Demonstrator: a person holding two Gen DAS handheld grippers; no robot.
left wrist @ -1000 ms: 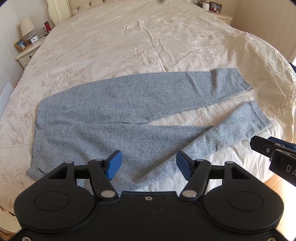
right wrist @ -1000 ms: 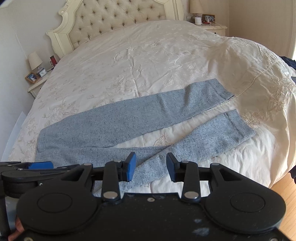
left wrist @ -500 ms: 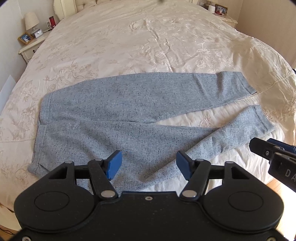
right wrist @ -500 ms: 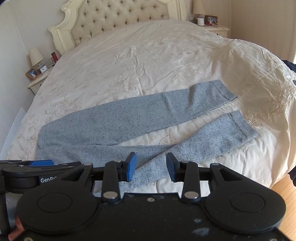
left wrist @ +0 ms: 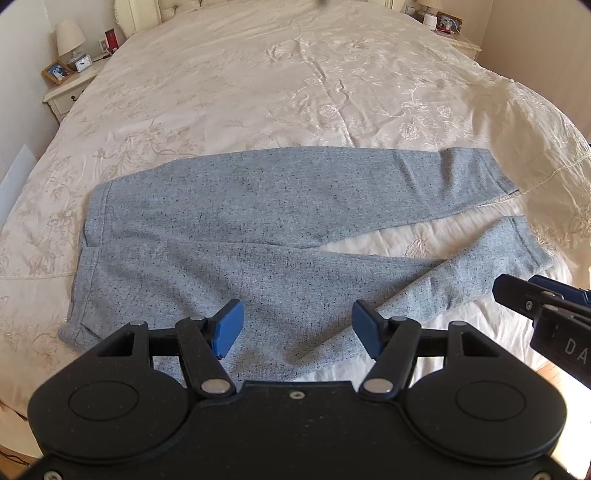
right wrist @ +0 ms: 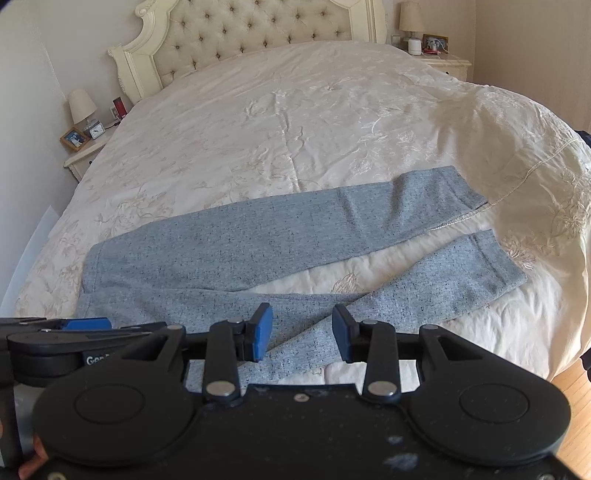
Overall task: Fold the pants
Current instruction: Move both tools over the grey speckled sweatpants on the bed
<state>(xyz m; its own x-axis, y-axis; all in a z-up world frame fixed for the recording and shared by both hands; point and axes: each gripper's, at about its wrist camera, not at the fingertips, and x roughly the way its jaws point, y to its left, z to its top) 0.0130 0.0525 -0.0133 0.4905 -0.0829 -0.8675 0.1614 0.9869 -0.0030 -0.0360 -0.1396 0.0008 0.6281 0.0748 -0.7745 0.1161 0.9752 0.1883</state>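
Note:
Grey speckled pants [left wrist: 258, 229] lie flat across the cream bed, waistband at the left, both legs spread apart toward the right. They also show in the right wrist view [right wrist: 280, 240]. My left gripper [left wrist: 295, 326] is open and empty, hovering over the near leg by the bed's front edge. My right gripper [right wrist: 301, 334] is open and empty, above the near leg further right. It shows at the right edge of the left wrist view [left wrist: 546, 306]. The left gripper shows at the left of the right wrist view [right wrist: 74, 328].
The cream embroidered bedspread [left wrist: 295, 92] covers a wide bed with a tufted headboard [right wrist: 251, 33]. Nightstands with lamps and frames stand at the left [left wrist: 70, 81] and right [right wrist: 439, 55]. Wooden floor [right wrist: 576, 406] lies below the bed's near right edge.
Both grippers have risen and tilted a little, so the pants sit lower and more of the bed's head end shows. Both stay open. The pants have not moved.

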